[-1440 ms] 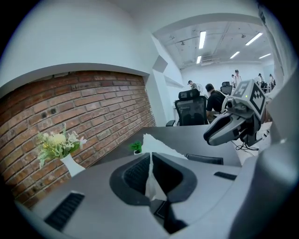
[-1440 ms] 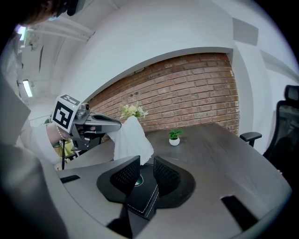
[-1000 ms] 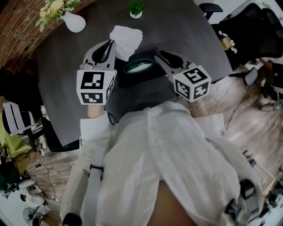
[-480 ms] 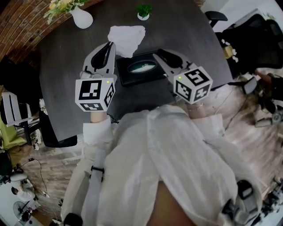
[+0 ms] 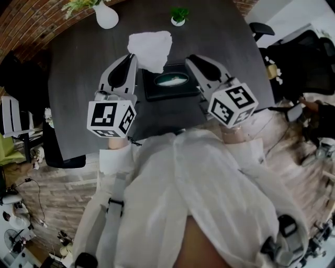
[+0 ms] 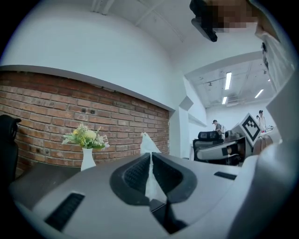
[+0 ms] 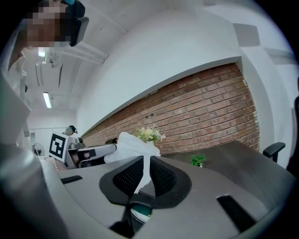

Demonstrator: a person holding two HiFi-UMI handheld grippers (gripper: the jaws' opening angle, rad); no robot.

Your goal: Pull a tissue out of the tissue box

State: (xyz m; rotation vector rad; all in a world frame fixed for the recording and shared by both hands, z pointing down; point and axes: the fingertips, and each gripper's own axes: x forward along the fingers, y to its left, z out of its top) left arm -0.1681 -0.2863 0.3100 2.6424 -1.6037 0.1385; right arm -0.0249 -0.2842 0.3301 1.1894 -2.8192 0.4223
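A white tissue hangs free above the dark table, pinched by my left gripper, which is shut on its left edge. In the left gripper view the tissue runs as a white strip between the closed pads of the left gripper. The flat black tissue box lies just below, its oval opening showing. My right gripper hovers over the box's right end, jaws shut and empty, apart from the tissue. In the right gripper view the tissue shows beyond the right gripper.
A white vase of flowers and a small potted plant stand at the table's far side, by a brick wall. Black office chairs stand to the right, another chair to the left.
My left gripper has lifted the tissue higher and away from the box. The right gripper has risen off the box's right end.
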